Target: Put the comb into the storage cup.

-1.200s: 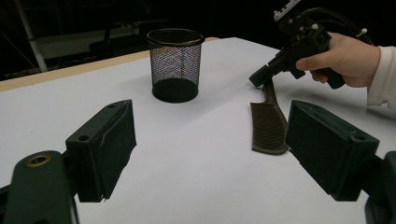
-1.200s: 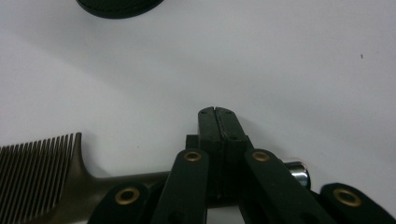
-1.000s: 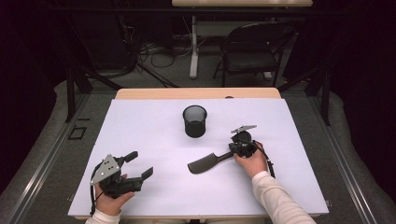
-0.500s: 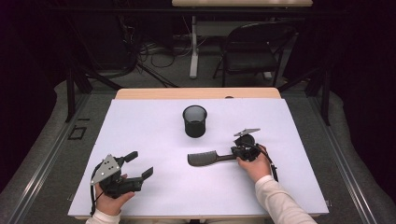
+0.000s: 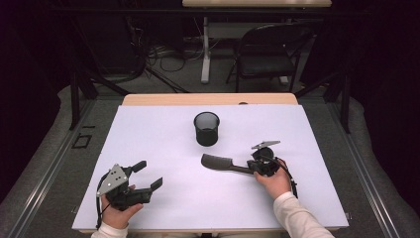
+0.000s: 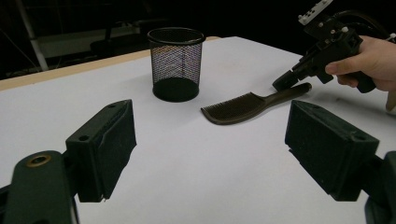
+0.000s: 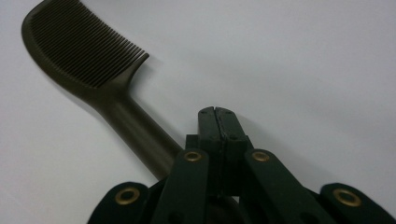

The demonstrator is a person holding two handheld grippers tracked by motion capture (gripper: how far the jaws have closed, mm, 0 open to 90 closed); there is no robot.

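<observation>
A dark comb (image 5: 220,162) (image 6: 243,106) (image 7: 88,65) lies flat on the white table, its toothed head pointing left and its handle toward my right hand. My right gripper (image 5: 251,167) (image 7: 217,116) is shut with nothing between its jaws. Its tip rests against the end of the comb's handle, which passes just to the left of the jaws in the right gripper view. A black mesh cup (image 5: 206,128) (image 6: 176,63) stands upright behind the comb. My left gripper (image 5: 148,176) (image 6: 210,140) sits near the front left, open and holding nothing.
The white sheet (image 5: 148,134) covers most of the table, with a strip of wood (image 5: 163,99) bare along the far edge. A black chair (image 5: 267,54) and cables stand on the floor beyond the table.
The comb's head has swung away from me, so the comb now lies nearly level across the table. The right gripper shifted slightly with the handle. The left gripper stayed put.
</observation>
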